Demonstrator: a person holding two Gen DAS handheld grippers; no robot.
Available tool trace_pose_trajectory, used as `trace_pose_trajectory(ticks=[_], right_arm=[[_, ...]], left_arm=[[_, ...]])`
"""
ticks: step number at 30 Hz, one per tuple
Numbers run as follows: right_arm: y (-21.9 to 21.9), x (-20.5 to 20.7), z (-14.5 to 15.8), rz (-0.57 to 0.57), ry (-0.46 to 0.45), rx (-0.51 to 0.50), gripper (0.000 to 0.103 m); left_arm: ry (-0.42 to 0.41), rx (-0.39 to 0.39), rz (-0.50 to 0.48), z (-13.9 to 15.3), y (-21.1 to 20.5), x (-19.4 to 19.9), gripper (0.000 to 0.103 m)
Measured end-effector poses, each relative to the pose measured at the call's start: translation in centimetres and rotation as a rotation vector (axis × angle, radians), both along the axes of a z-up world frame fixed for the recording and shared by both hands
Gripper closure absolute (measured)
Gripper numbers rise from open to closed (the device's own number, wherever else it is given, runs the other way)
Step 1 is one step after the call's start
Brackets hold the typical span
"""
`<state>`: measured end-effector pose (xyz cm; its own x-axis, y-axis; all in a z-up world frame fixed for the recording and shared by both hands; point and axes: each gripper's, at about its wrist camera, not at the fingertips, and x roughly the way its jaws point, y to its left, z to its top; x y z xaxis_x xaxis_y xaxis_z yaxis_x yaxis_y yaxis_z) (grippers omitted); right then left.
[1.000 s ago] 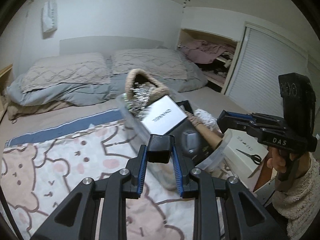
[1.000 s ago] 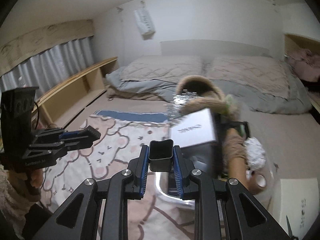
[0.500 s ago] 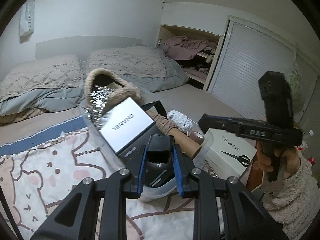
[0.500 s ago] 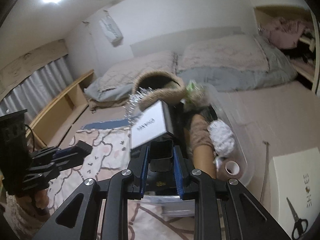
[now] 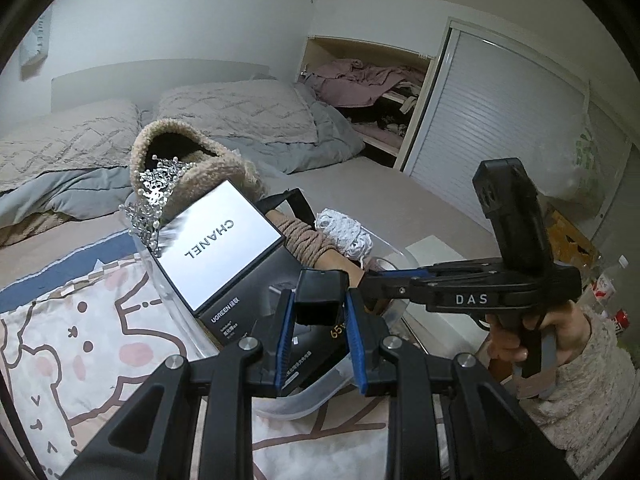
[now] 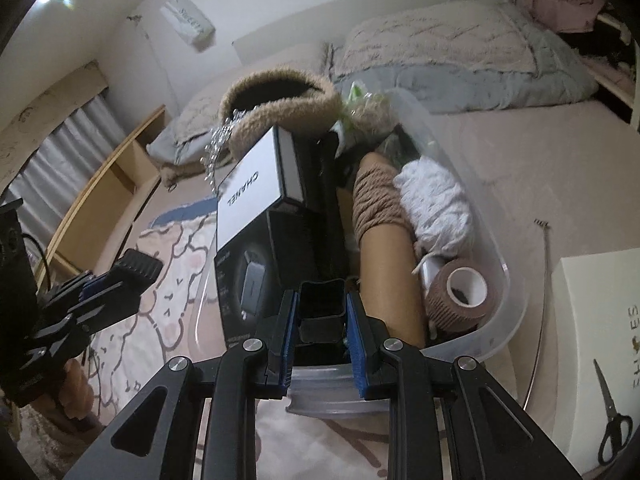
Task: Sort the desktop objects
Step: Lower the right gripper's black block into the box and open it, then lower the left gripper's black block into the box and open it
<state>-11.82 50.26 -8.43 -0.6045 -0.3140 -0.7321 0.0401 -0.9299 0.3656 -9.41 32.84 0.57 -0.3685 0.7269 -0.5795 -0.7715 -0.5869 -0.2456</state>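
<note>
Currently both grippers are seen parted with nothing between the pads; a small black block sits between the blue pads in each wrist view, apparently part of the rig, not a held item. Right gripper [image 6: 320, 320] is pitched down over the near end of the clear plastic bin [image 6: 502, 280], tips just above its near rim; in the left wrist view it is seen level, held pistol-style in the right hand [image 5: 532, 336], pointing left across the bin. Left gripper [image 5: 320, 312] is aimed over the bin's near corner; from the right wrist view it is seen beside the bin's left wall, over the bear-print blanket [image 6: 160, 280], not touching the bin. Bin is packed: white CHANEL box [image 6: 250, 196] leaned on a black charger box [image 6: 248, 280]; fuzzy tan slipper [image 6: 280, 112] and silver tiara [image 5: 154, 196] at the far end; twine roll [image 6: 380, 208], white yarn [image 6: 436, 204] and tan bandage roll [image 6: 460, 296] along the right wall. Little open room is left inside; right of the bin, bare mattress, then a white shoe box [image 6: 592, 344] carrying scissors [image 6: 612, 424].
</note>
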Motion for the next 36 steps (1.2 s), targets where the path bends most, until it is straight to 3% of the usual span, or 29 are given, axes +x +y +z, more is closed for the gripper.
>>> trace_pose_trajectory(ticks=[18,22,23,26,29,36], right_arm=[[-1.5,-0.6,-2.1,0.029,-0.072,0.146,0.079],[-1.2,-0.4,-1.7,0.023,-0.06,0.126,0.079],[-1.1,-0.4,-1.6,0.017,-0.059,0.127,0.077],[-0.9,0.3,-0.9,-0.002,-0.014,0.112,0.033],[-0.2,1.0,0.5,-0.037,0.05,0.102,0.033],[3.2,3.3,3.5,-0.151,0.22,-0.03,0.032]], left_arm=[[-0.002,0.023,0.002,0.5,-0.6,0.2,0.078],[-0.003,0.025,-0.003,0.5,-0.4,0.2,0.078],[-0.006,0.026,-0.006,0.4,-0.3,0.2,0.078],[-0.013,0.031,-0.014,0.4,-0.1,0.1,0.078],[-0.005,0.034,-0.022,0.6,0.4,0.2,0.078],[0.028,0.034,-0.059,1.7,2.8,0.5,0.078]])
